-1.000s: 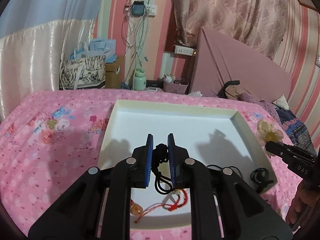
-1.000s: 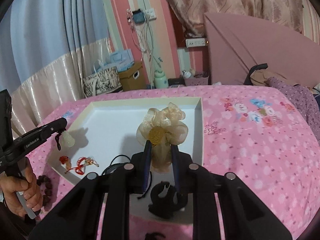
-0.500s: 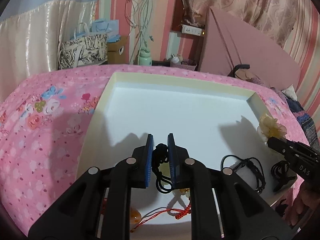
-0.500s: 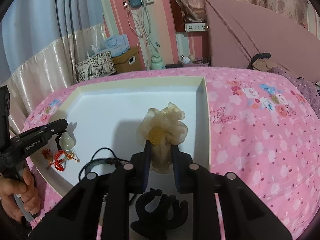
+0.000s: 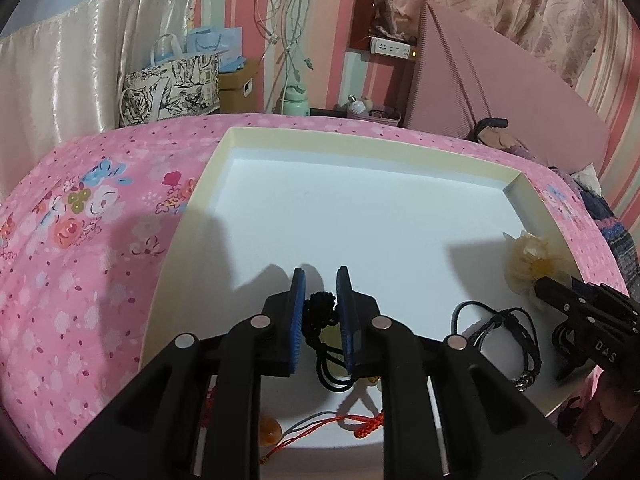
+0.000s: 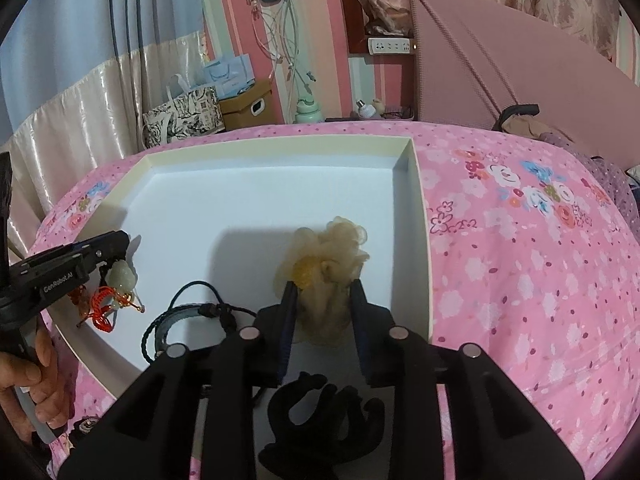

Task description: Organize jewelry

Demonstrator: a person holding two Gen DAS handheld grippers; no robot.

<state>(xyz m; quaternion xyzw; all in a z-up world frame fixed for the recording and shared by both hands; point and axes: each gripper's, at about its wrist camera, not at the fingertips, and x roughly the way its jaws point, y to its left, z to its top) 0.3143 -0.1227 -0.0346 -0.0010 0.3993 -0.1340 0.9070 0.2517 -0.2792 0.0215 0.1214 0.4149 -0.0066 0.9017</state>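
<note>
A shallow white tray lies on the pink bedspread; it also shows in the right wrist view. My left gripper is shut on the black knotted cord of a pale jade pendant, which hangs over the tray's near left. My right gripper has its jaws parted around a beige organza flower hair tie resting on the tray floor; it also shows in the left wrist view.
In the tray lie a red cord charm, a black braided bracelet and a black hair claw. Bags, a box and a green bottle stand beyond the bed. A pink headboard rises at the right.
Both grippers have moved down and forward over the tray. The right gripper's jaws have spread and the flower hair tie now rests on the tray floor. The left gripper still holds the pendant cord.
</note>
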